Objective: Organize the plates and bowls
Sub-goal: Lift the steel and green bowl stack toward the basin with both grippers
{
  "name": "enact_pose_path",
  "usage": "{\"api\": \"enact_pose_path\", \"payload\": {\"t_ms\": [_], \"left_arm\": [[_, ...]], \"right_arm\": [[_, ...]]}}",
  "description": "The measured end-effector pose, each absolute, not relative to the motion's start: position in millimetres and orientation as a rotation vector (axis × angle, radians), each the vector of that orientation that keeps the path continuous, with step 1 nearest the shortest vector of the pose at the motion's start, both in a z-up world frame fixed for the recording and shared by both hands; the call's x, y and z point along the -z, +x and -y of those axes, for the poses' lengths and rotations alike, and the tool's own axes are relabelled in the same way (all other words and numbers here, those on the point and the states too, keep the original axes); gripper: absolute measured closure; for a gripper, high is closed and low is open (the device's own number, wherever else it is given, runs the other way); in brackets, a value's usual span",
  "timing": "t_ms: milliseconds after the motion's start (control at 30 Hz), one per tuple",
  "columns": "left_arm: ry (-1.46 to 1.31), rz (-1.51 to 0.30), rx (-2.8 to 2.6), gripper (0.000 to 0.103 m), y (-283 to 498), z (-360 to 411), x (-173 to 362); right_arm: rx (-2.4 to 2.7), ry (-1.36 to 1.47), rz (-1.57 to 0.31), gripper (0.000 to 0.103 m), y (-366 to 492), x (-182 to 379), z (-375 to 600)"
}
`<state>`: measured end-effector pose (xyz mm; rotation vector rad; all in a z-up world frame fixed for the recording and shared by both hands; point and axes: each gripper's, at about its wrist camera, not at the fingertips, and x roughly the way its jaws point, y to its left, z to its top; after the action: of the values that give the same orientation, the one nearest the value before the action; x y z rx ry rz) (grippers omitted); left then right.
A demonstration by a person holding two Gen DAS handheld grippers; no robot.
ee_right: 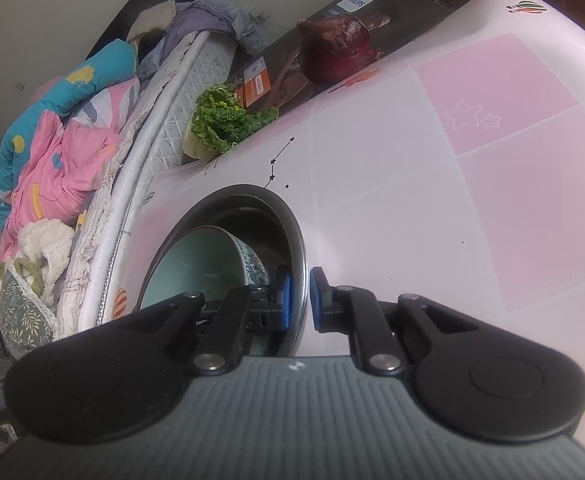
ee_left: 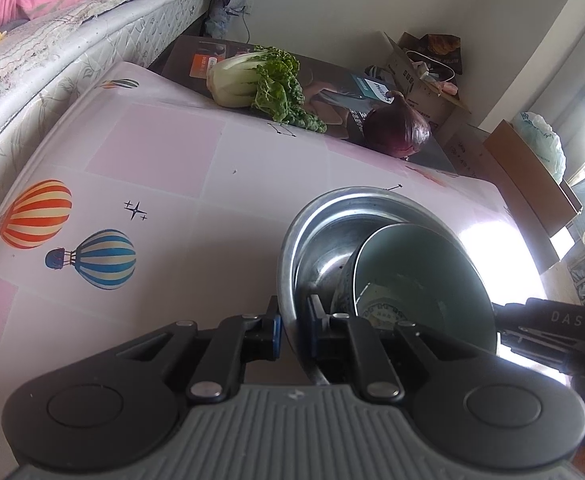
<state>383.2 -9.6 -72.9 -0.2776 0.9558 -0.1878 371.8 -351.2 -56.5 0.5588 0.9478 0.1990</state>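
A steel bowl (ee_left: 324,216) sits on the pink tablecloth (ee_left: 152,152), holding a tilted ceramic bowl (ee_left: 424,264) with a pale green inside and patterned outside. My left gripper (ee_left: 294,326) is shut on the steel bowl's near rim, one blue pad outside and one inside. In the right wrist view the steel bowl (ee_right: 292,224) and the ceramic bowl (ee_right: 196,260) appear again. My right gripper (ee_right: 300,300) is shut on the steel bowl's rim at the opposite side, pads on either face of the thin edge.
A leafy cabbage (ee_left: 252,80) and a red onion (ee_left: 396,128) lie on a flat printed box (ee_left: 332,92) at the table's far edge. A mattress (ee_left: 72,48) with bedding borders the table's left. Cardboard boxes (ee_left: 424,76) stand beyond the table.
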Motion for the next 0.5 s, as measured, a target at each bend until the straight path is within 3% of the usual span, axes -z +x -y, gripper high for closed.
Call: {"api": "enact_pose_path", "payload": {"t_ms": [500], "left_arm": [[-0.248, -0.928, 0.163, 0.091, 377.1, 14.6, 65.4]], "right_arm": [[-0.190, 0.592, -0.941, 0.094, 367.8, 57.0, 351.3]]}}
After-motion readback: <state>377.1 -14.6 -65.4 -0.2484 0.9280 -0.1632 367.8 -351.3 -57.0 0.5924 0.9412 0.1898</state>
